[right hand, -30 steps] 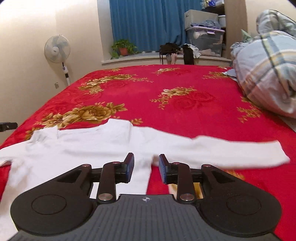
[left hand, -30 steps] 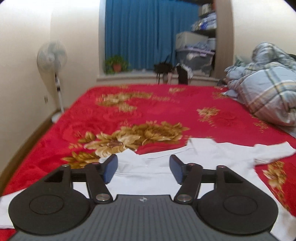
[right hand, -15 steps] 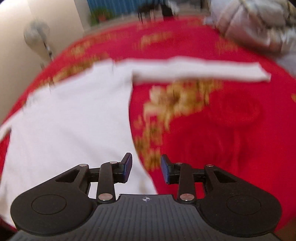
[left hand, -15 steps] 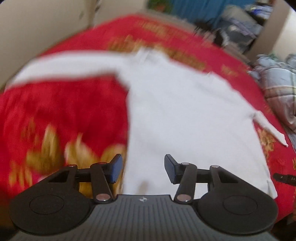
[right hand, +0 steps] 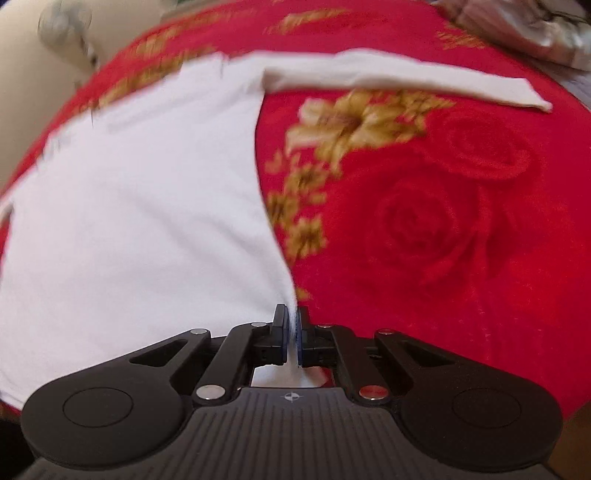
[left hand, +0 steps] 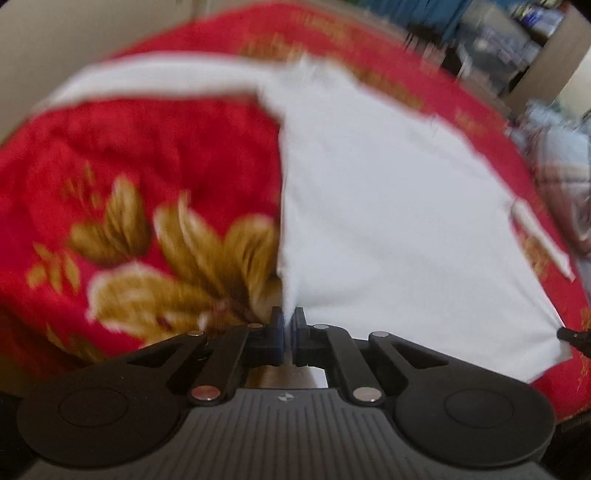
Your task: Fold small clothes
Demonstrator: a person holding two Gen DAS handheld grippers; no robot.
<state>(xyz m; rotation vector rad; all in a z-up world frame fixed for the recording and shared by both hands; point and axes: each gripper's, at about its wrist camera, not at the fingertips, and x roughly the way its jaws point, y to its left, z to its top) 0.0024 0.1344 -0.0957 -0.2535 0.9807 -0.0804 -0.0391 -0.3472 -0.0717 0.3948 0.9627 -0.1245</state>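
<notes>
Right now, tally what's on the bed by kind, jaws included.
White long-sleeved top: 1
Red floral blanket: 1
Plaid quilt: 1
Grippers, left gripper and right gripper, jaws pinching the top's bottom corners: 2
Total: 5

Black claw (left hand: 287,320) – blue pads (left hand: 281,334), silver screws.

cream wall (left hand: 92,37), blue curtain (left hand: 436,14), red floral bedspread (right hand: 443,221)

We find no readable text, brand, label or number. Only a small white cross-in-circle emblem sits on each ribbed grey plastic gripper body (left hand: 284,397) (right hand: 291,397), centred near its front edge.
</notes>
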